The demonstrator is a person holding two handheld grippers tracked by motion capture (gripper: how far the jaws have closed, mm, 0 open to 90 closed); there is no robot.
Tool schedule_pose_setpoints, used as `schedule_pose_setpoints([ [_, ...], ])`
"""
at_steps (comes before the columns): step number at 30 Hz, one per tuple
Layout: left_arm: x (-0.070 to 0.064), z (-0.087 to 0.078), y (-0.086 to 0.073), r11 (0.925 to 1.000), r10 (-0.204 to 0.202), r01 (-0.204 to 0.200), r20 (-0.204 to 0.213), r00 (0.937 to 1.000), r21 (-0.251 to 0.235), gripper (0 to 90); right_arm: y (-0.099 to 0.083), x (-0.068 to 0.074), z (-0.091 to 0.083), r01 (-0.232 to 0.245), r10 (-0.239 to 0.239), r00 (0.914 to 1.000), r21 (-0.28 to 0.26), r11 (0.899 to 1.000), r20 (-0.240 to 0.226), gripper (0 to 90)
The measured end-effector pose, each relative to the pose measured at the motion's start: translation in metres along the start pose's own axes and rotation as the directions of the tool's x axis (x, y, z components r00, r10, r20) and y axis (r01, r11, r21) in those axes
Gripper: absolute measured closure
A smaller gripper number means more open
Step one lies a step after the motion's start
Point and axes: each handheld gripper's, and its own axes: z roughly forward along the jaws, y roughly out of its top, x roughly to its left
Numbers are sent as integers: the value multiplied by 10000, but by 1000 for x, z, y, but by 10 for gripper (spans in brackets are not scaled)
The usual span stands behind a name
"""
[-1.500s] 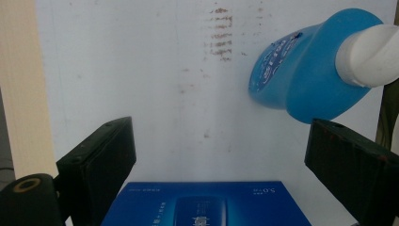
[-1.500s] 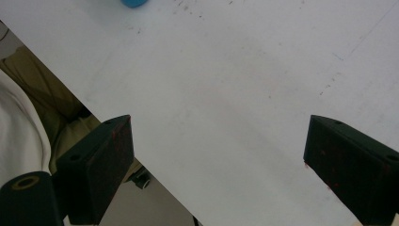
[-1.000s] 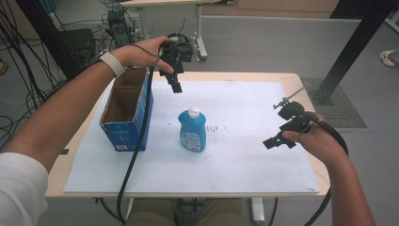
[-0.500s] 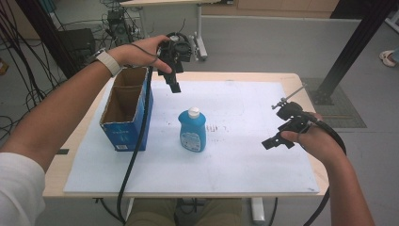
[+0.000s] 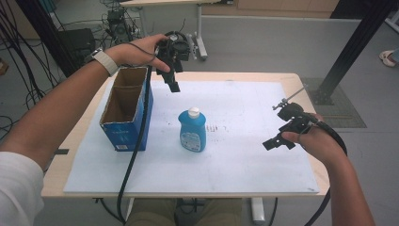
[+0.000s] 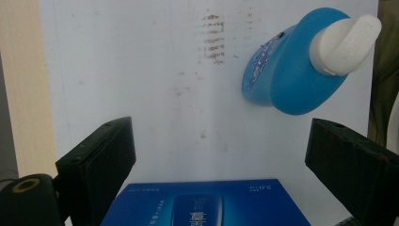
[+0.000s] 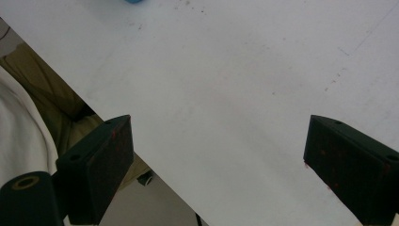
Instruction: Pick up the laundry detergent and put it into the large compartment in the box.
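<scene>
Since a second ago your left claw (image 5: 172, 84) has barely moved: wide open, empty, above the box (image 5: 123, 113). The blue bottle (image 5: 192, 130) stands mid-surface, probably your next target. Your right claw (image 5: 277, 141) waits open, empty.

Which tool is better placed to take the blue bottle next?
Probably the left tool: it hangs open above the far side of the table, with the blue bottle in its view. The right tool, also open, faces bare white mat.

bottle (image 5: 192, 131): glossy blue plastic, white cap
box (image 5: 126, 113): printed cardboard
table (image 5: 301, 80): pale wood
sheet (image 5: 235, 155): matt white
</scene>
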Motion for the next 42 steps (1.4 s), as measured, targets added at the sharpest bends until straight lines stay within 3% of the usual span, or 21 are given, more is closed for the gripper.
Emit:
schedule_pose_setpoints([
  [12, -4, -2, 1, 9995, 307, -306, 66, 9995, -87, 94, 0, -1, 1, -27, 27, 10000, 11, 10000, -21, 89],
  [24, -18, -10, 4, 9934, 1050, -1033, 339, 9939, -493, 59, -2, -1, 3, -63, 63, 10000, 41, 10000, -36, 89],
  [31, -27, -11, 12, 9883, 1490, -1476, 388, 9881, -372, 49, -4, 0, 1, -89, 89, 10000, -14, 10000, 18, 89],
  [36, -37, -6, 22, 9801, 1986, -1979, 596, 9783, -177, 52, -5, 0, 2, -94, 94, 10000, -43, 9999, 1, 89],
  [42, -43, -1, 30, 9745, 2240, -2242, 727, 9719, -65, 56, -6, -1, 3, -114, 114, 9999, -34, 9999, -32, 89],
])
